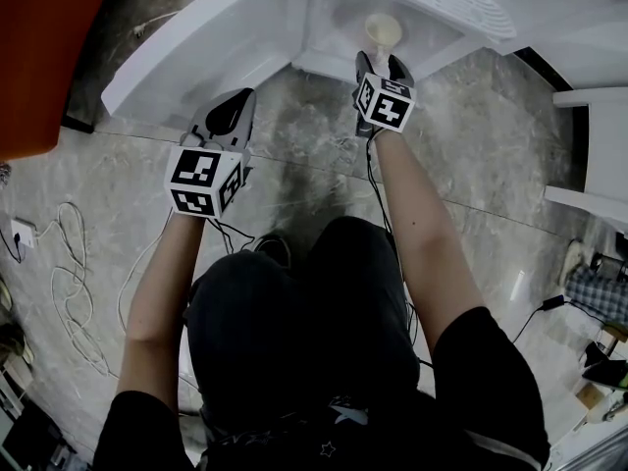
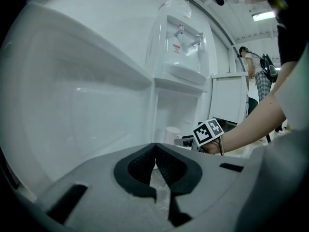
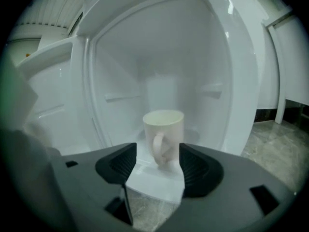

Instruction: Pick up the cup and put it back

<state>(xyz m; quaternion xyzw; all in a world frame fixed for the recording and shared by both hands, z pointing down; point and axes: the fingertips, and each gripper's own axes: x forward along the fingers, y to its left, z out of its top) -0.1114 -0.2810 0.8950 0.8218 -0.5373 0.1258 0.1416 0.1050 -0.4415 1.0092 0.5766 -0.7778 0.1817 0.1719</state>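
A cream cup (image 3: 163,134) with a handle stands upright on the floor of the white dispenser's lower compartment (image 3: 212,81). Its handle faces my right gripper (image 3: 158,153). That gripper is open, its pads either side of the handle and clear of it. From the head view the cup (image 1: 383,29) sits just beyond the right gripper (image 1: 383,62). My left gripper (image 1: 231,106) hovers over the floor to the left, below the open door (image 1: 196,47); it is shut (image 2: 155,149) with nothing in it. The left gripper view catches the cup (image 2: 172,134) and the right gripper's marker cube (image 2: 208,131).
The compartment's side walls and open door flank the cup closely. The dispenser's taps (image 2: 188,37) are higher up. A white cabinet (image 1: 599,145) stands at the right, an orange surface (image 1: 49,47) at the top left. Cables (image 1: 69,263) trail on the marble floor. A person (image 2: 251,57) stands far off.
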